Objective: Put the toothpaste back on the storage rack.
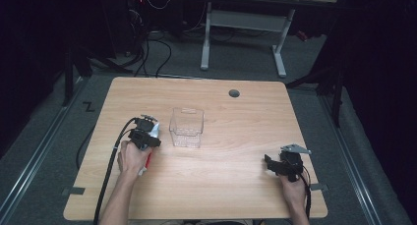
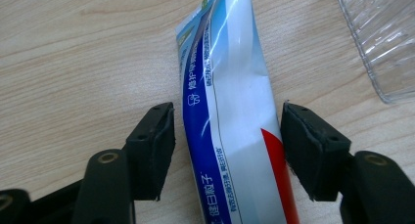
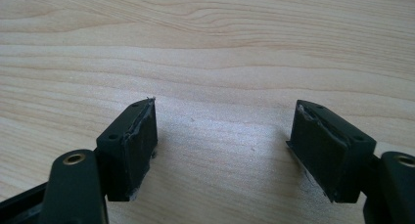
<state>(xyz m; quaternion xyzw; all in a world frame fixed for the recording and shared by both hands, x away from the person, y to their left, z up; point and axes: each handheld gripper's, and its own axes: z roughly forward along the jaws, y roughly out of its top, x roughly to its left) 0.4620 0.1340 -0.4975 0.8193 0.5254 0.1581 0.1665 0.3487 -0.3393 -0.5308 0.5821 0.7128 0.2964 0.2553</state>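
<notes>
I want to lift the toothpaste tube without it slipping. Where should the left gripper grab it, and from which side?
Grip the toothpaste tube across its width at mid-body, coming down from above. It lies flat on the table, so only its two long edges offer faces to pinch. The left gripper already straddles it there, one pad on each side with small gaps left. The crimped far end is probably too thin to hold.

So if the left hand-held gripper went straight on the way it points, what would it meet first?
The toothpaste tube, lying flat between the open jaws of the left hand-held gripper, which straddle it without touching. Beyond it, bare table, probably; the clear plastic box sits off to the side.
</notes>
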